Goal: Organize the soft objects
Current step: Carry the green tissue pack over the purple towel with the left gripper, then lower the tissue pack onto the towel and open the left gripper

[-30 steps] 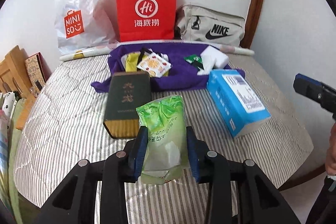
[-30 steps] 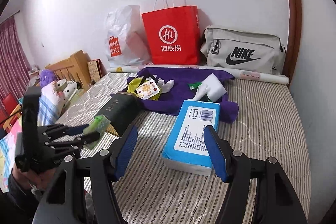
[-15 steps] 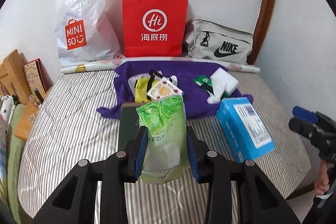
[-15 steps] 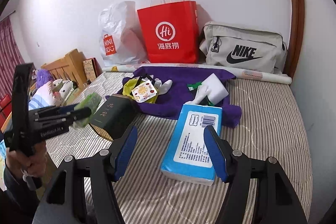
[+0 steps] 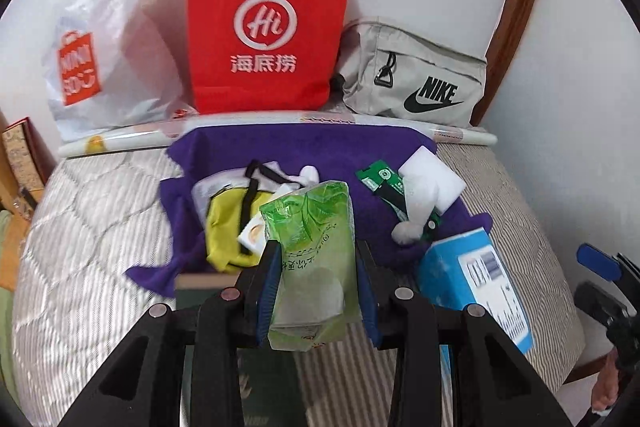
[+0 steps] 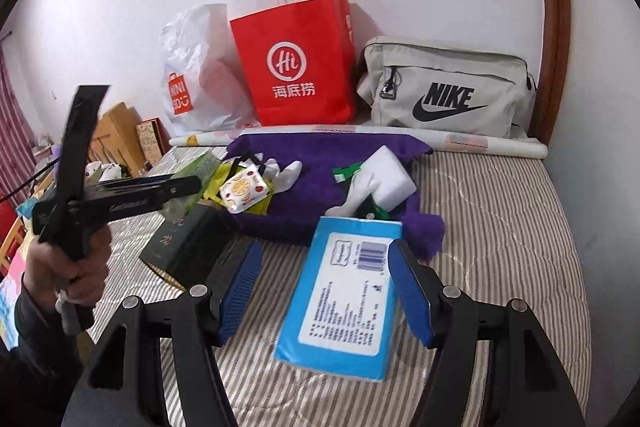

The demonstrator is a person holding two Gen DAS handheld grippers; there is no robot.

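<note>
My left gripper (image 5: pixel 316 287) is shut on a green tissue pack (image 5: pixel 312 259) and holds it in the air above the bed, over the near edge of a purple cloth (image 5: pixel 320 151). On the cloth lie a yellow pouch (image 5: pixel 224 223), an orange-print tissue pack (image 6: pixel 242 191), a white sponge block (image 5: pixel 434 179) and white socks. My right gripper (image 6: pixel 324 291) is open, its fingers either side of the near end of a blue tissue pack (image 6: pixel 344 295) lying on the striped mattress. The left gripper (image 6: pixel 188 183) also shows in the right wrist view.
A red paper bag (image 5: pixel 268 39), a white Miniso plastic bag (image 5: pixel 100 51) and a grey Nike bag (image 5: pixel 416 83) stand against the back wall. A dark green box (image 6: pixel 188 243) lies left of the blue pack. A rolled paper tube (image 6: pixel 480 143) lies along the back.
My left gripper has carried the green tissue pack up and forward toward the purple cloth and the bags. My right gripper has moved closer around the blue tissue pack.
</note>
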